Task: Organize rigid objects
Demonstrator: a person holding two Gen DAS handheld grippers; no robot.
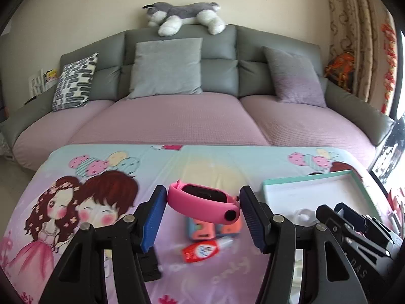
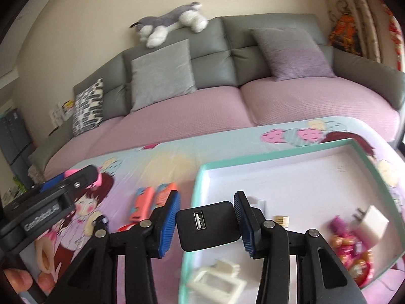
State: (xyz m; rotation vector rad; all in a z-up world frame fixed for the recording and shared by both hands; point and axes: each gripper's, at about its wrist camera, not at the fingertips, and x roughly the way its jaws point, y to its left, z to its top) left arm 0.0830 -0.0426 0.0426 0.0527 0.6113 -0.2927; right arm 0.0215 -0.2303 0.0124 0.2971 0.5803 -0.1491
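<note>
A pink watch (image 1: 200,204) with a dark face hangs above the cartoon-print tablecloth, and my left gripper (image 1: 202,197) is shut on it, blue pads pressing on both ends of the strap. My right gripper (image 2: 207,200) is shut on a black USB charger block (image 2: 207,228), held over the left rim of the teal box (image 2: 278,159). In the right wrist view the left gripper (image 2: 76,179) shows at the far left with the pink strap peeking out. The right gripper's black frame (image 1: 354,223) shows at the right of the left wrist view.
On the cloth under the watch lie an orange-and-blue toy (image 1: 212,228) and a small red-and-white bottle (image 1: 200,250). The box holds a white plug (image 2: 372,223), pink and gold wrapped pieces (image 2: 354,253) and a white frame (image 2: 217,278). A grey sofa (image 1: 177,126) stands behind the table.
</note>
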